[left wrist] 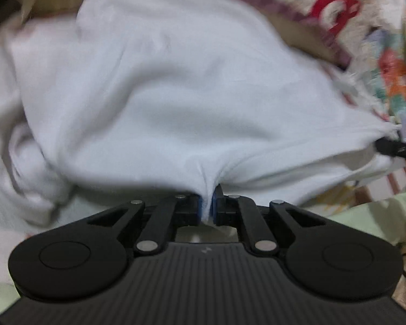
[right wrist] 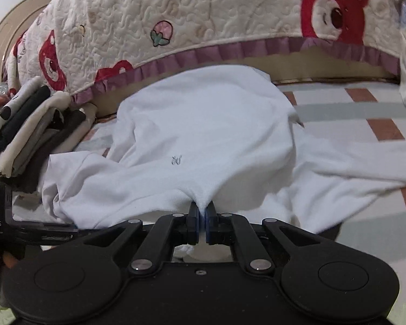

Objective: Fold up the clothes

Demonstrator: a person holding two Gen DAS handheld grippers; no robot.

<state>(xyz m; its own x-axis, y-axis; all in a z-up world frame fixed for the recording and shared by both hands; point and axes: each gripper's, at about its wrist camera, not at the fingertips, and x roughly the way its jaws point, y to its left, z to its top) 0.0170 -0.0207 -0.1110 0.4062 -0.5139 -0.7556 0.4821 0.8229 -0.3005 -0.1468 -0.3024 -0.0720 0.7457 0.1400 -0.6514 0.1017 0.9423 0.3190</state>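
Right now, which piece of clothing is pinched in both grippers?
The white garment, spread loose on the bed, is clamped by the left gripper and right gripper. The folded stack sits untouched.

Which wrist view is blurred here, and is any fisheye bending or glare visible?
Left wrist: heavy motion smear across the white garment and the quilt behind it, while the left claw stays sharp. Right wrist: crisp, with the stitching on the bear-print quilt readable and the right claw in focus. Both views bow straight edges and darken at the corners. No glare; soft, even light.
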